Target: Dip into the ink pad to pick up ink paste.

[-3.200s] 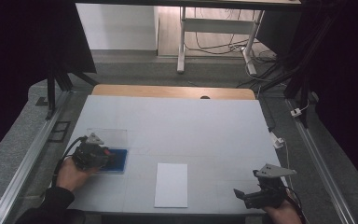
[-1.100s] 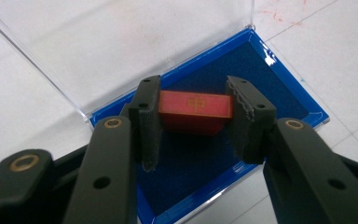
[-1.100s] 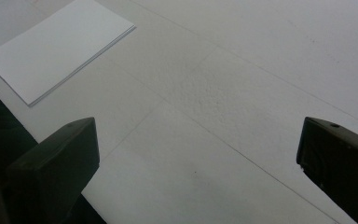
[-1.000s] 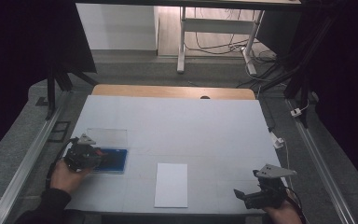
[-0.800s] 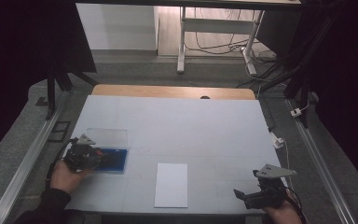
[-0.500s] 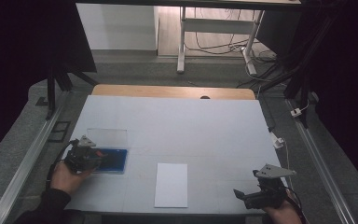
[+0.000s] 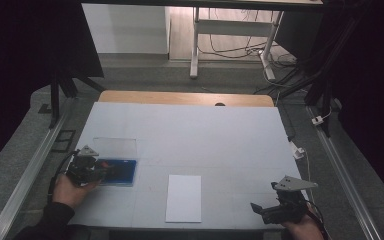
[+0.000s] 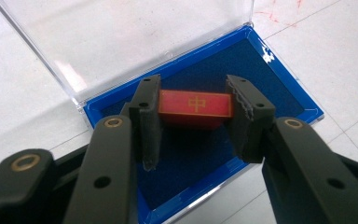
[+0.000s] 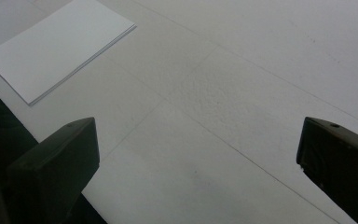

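At the left, the left gripper (image 8: 193, 122) pinches one red block (image 8: 195, 106) over one open blue case (image 8: 286, 88), then comes one white paper stack (image 7: 184, 198), and the right gripper (image 9: 196, 163) stands spread over the table (image 7: 220, 135).

The table (image 7: 190, 130) carried a pale white covering over most of its top, with a strip of bare wood showing along the far edge at 12 o'clock. Faint seam lines crossed the covering. At about 8 o'clock lay an open blue case (image 7: 122, 172), its clear lid (image 7: 114, 146) folded back flat on the covering toward 12 o'clock. At 6 o'clock, near the front edge, lay a white stack of paper (image 7: 184, 198), its long sides running front to back, well apart from the case.
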`<action>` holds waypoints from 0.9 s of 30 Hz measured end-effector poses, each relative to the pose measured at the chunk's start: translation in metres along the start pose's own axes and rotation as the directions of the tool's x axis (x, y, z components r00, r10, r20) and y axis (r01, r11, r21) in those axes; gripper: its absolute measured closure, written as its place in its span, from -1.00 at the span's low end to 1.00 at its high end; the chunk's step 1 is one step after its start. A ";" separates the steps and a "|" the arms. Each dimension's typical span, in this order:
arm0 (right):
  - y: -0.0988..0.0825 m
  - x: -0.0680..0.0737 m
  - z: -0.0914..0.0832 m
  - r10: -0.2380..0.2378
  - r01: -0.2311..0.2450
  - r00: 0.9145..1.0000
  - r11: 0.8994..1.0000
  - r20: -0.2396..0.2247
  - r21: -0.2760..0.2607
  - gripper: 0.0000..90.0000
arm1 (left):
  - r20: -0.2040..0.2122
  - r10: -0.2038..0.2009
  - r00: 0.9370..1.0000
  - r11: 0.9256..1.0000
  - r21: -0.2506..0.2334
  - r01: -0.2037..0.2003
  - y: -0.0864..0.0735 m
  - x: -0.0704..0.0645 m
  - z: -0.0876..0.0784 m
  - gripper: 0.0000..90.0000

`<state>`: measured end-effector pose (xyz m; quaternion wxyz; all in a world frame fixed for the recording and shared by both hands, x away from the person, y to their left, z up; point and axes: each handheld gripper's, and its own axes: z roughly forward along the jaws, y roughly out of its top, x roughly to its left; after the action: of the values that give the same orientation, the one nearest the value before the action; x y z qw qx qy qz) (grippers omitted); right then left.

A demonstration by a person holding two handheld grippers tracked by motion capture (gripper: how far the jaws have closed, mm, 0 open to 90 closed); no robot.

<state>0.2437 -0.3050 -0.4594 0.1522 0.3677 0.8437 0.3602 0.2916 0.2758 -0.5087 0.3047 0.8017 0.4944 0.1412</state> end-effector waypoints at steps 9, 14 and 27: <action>0.000 0.000 0.001 0.000 0.000 1.000 1.000 -0.002 0.003 -1.00 | -0.081 0.084 0.993 0.996 0.045 -0.080 0.006 -0.013 0.001 0.30; 0.000 0.000 0.000 0.001 -0.001 1.000 1.000 -0.001 0.001 -1.00 | -0.045 0.039 0.998 0.999 0.025 -0.038 0.005 -0.007 0.001 0.30; 0.000 0.000 0.000 0.004 -0.004 1.000 1.000 0.000 0.000 -1.00 | -0.061 0.046 0.997 0.999 0.025 -0.045 0.008 -0.007 -0.002 0.30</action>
<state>0.2440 -0.3052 -0.4594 0.1514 0.3693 0.8430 0.3607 0.2926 0.2678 -0.5017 0.2764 0.8116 0.4869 0.1669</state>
